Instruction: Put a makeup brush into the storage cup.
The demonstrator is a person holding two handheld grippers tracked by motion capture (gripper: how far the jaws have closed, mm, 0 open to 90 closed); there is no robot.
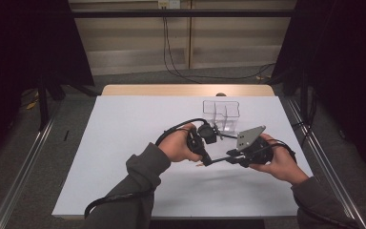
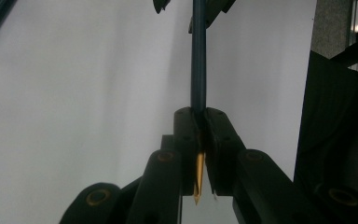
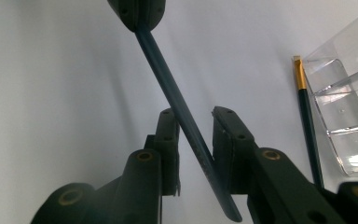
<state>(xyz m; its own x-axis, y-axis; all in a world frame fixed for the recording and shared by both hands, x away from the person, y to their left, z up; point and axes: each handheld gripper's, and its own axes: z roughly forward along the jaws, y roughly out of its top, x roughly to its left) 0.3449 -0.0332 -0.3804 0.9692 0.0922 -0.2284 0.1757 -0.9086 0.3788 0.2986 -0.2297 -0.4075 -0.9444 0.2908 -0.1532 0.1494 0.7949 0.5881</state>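
Dark pencil (image 2: 198, 70) clamped in left claw (image 2: 198, 140), its middle hidden

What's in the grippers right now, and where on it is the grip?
The left gripper is shut on a dark pencil close to its sharpened tip. The right gripper stands open around the shaft, not clamping.

High view: fixed above the person's side, facing forward and down over the whole white table (image 1: 124, 143). Left gripper view: close along its own jaws, table behind. Right gripper view: equally close. Shared by all three: the dark pencil (image 2: 198, 70) and table surface.
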